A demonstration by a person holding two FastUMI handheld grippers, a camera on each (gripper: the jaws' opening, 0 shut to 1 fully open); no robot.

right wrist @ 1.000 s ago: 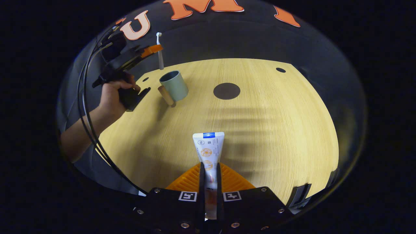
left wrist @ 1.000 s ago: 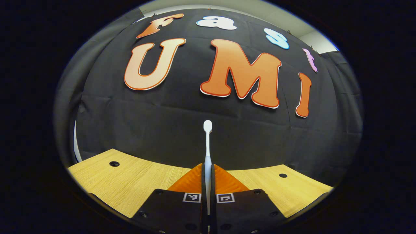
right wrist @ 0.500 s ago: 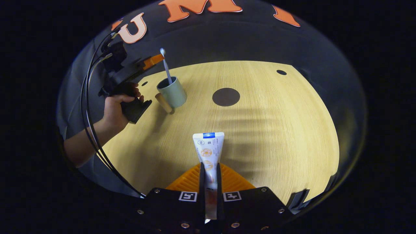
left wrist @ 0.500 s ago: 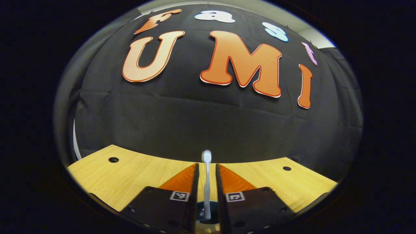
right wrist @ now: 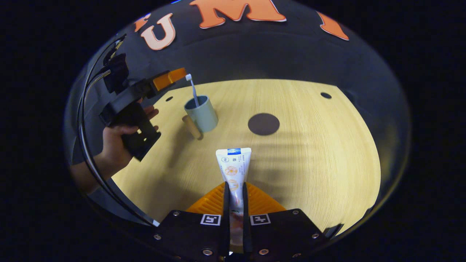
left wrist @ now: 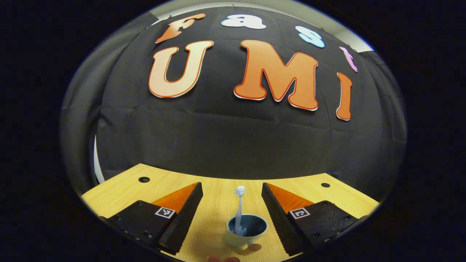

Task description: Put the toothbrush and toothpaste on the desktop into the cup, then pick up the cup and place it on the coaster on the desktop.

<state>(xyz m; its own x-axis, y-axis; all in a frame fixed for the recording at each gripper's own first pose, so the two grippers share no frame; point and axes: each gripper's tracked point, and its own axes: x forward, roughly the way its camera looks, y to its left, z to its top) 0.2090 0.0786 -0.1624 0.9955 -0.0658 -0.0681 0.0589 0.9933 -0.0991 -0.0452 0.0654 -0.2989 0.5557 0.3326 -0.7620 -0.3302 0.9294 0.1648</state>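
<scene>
A white toothbrush stands head-up in the pale green cup, which has a wooden handle. My left gripper is open, its fingers apart on either side of the brush and above the cup. In the right gripper view the cup sits at the table's far left with the toothbrush leaning in it, and the left gripper hovers beside it in a hand. My right gripper is shut on a white toothpaste tube held above the table. A dark round coaster lies right of the cup.
The wooden table has small round holes near its far edge. Black cables hang from the left gripper. Black cloth walls the table's far side.
The left gripper opened and let go of the toothbrush, which dropped into the cup and now stands there. The right gripper kept holding the toothpaste and shifted only slightly.
</scene>
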